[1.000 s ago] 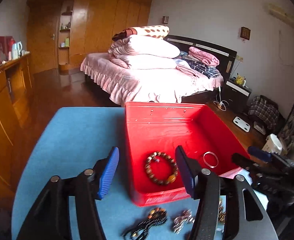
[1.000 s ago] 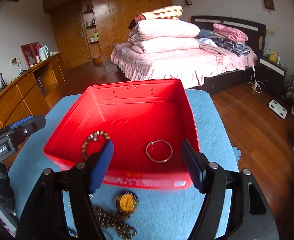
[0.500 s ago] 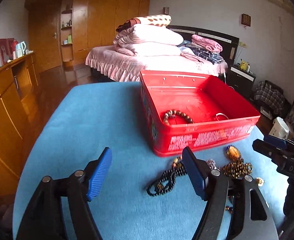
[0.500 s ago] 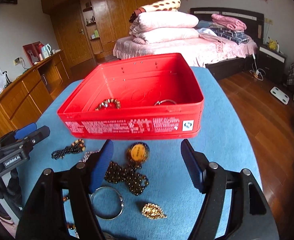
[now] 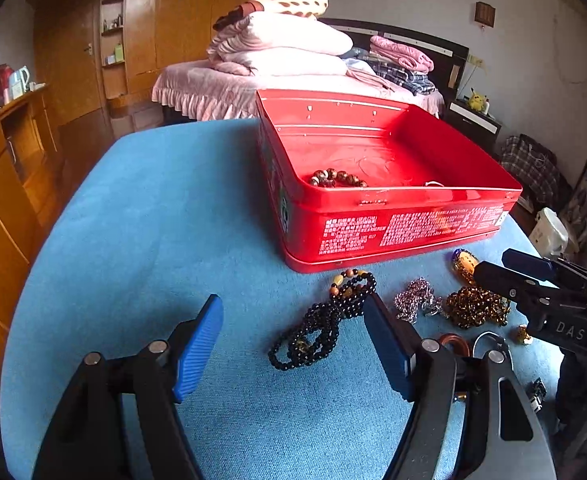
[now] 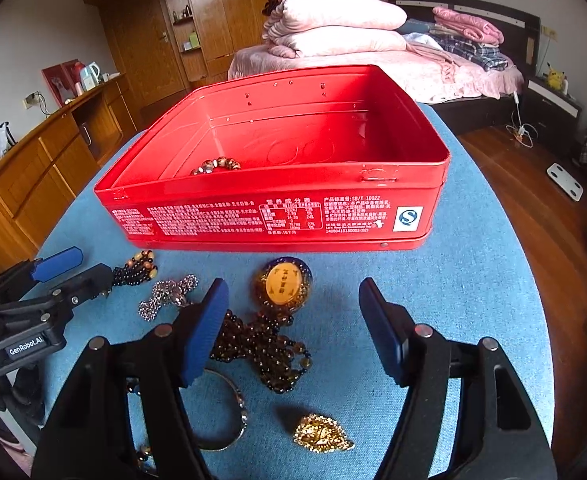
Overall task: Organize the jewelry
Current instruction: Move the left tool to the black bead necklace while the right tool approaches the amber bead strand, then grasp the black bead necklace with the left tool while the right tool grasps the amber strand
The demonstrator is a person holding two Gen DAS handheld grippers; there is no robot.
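An open red tin (image 5: 393,228) (image 6: 277,216) stands on the blue cloth and holds a brown bead bracelet (image 5: 337,178) (image 6: 215,166). In front of it lie a black bead necklace (image 5: 321,326), a silver chain (image 6: 169,296), an amber bead necklace with a yellow pendant (image 6: 283,284), a silver bangle (image 6: 229,412) and a gold brooch (image 6: 323,438). My left gripper (image 5: 293,344) is open and empty, low over the black necklace. My right gripper (image 6: 293,332) is open and empty, over the amber necklace.
The blue-covered table (image 5: 165,208) ends near a wooden sideboard (image 5: 1,184) on the left. A bed with stacked pink bedding (image 6: 353,36) stands behind the tin. Wooden floor (image 6: 533,184) lies to the right.
Both grippers have drawn back from above the tin and dropped low over the loose jewelry in front of it. Both stayed open and empty.
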